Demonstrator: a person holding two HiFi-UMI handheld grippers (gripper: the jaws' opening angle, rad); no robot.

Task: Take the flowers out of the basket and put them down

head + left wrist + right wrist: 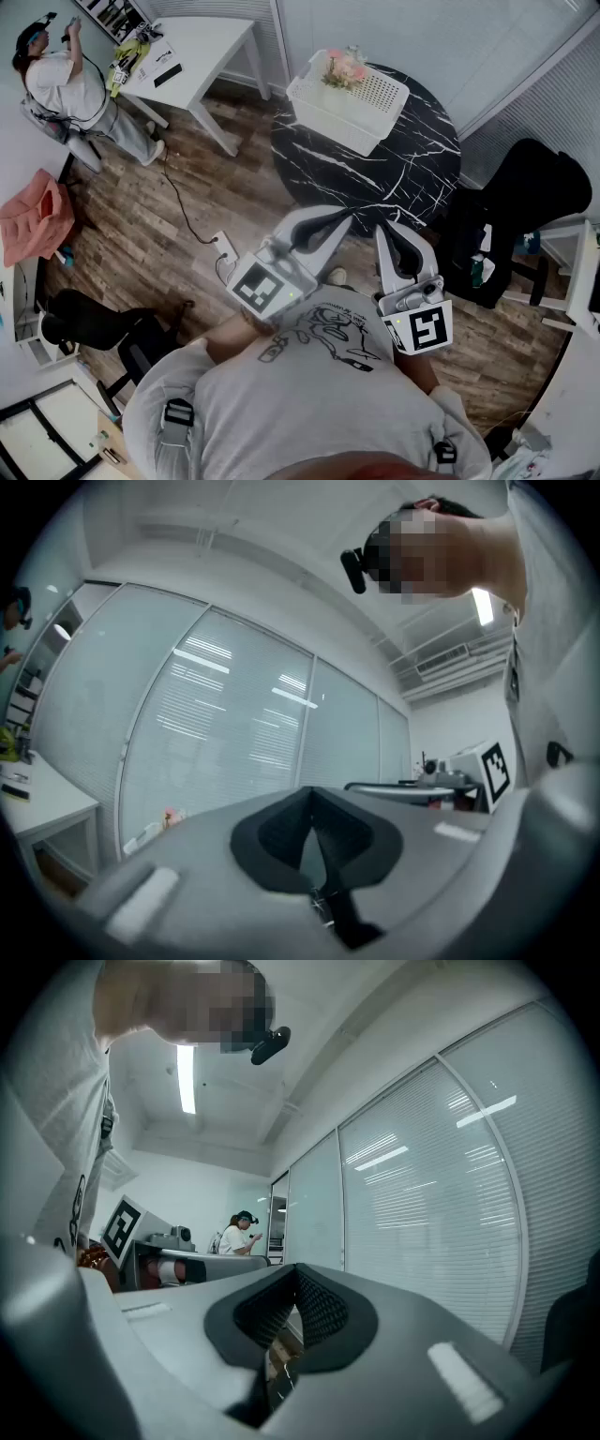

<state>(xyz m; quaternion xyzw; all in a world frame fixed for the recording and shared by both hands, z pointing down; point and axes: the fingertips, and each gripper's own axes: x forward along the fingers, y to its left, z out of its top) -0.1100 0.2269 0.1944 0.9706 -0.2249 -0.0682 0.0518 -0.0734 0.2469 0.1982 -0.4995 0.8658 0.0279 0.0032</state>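
From the head view I get the whole layout: the flowers (pixel 345 68) sit in the white basket (pixel 330 120) at the far side of the round black marbled surface (pixel 375 178), well apart from both grippers, which are held close to the operator's chest, short of the near edge. Neither gripper view shows that surface at all. Both are tilted up at the glass walls and ceiling.

The left gripper (pixel 330 219) has its jaws together with nothing between them, and so does the right gripper (pixel 401 236) — their own views make that plain, while from above I only see the finger shells.

In the left gripper view there is a small pink blur low on the left, too small to say for sure that it is the flowers. The right gripper view picks up a distant person (pixel 234 1234) in a white top. The head view shows a person (pixel 56 84) by a white desk (pixel 202 47) — whether it is the same one I cannot tell. The flower stems are hidden inside the basket.
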